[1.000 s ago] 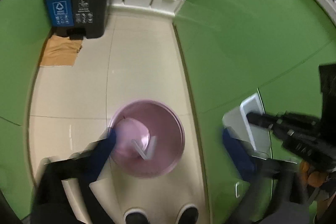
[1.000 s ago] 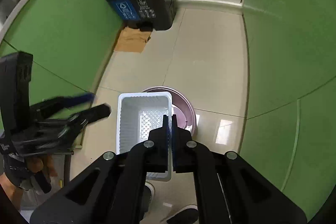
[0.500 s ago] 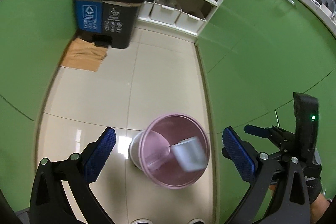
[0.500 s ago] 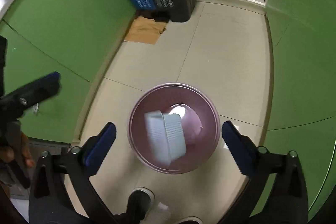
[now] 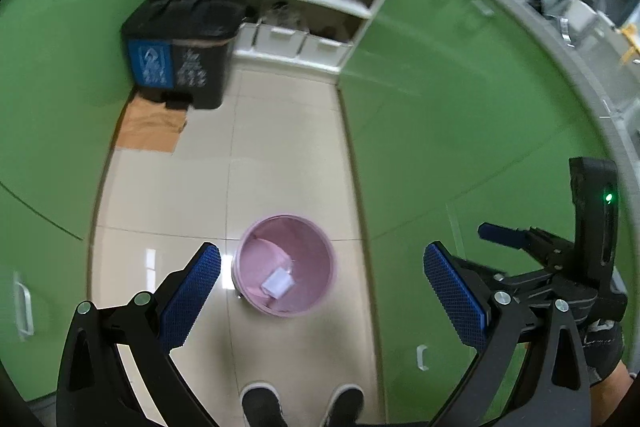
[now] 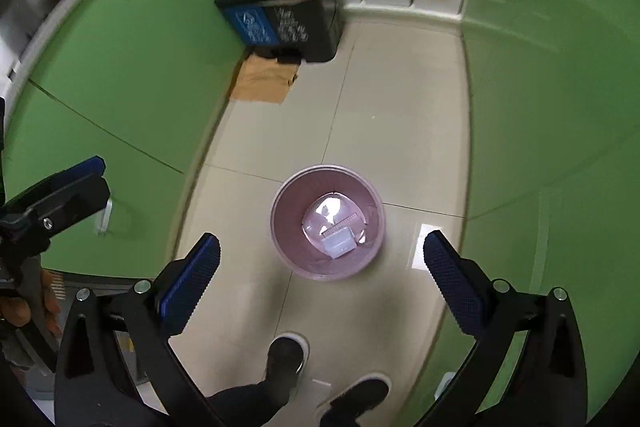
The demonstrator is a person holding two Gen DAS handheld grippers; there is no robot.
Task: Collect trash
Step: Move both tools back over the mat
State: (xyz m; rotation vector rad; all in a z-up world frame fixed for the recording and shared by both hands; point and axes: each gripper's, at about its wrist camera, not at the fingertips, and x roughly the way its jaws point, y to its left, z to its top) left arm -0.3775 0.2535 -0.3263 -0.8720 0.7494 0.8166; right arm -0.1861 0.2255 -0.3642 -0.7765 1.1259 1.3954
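left wrist view: the left gripper point(image 5: 322, 269) hangs released and empty above the pink bin point(image 5: 285, 263), where a second ago a white basket point(image 6: 339, 242) was pinched by the right gripper point(image 6: 322, 259); that one now gapes too, and the basket lies at the bin's bottom, so this piece of trash is collected. beyond the bin sit flattened cardboard point(image 5: 150, 129) and a black pedal bin point(image 5: 180, 53). only the person's shoes point(image 6: 286, 359), nearer than the bin, crowd the floor.

Glossy beige floor tiles point(image 5: 280, 163) — matt pink plastic bin point(image 5: 286, 263), smooth green cabinet fronts point(image 5: 460, 115), rough brown cardboard point(image 5: 150, 129).
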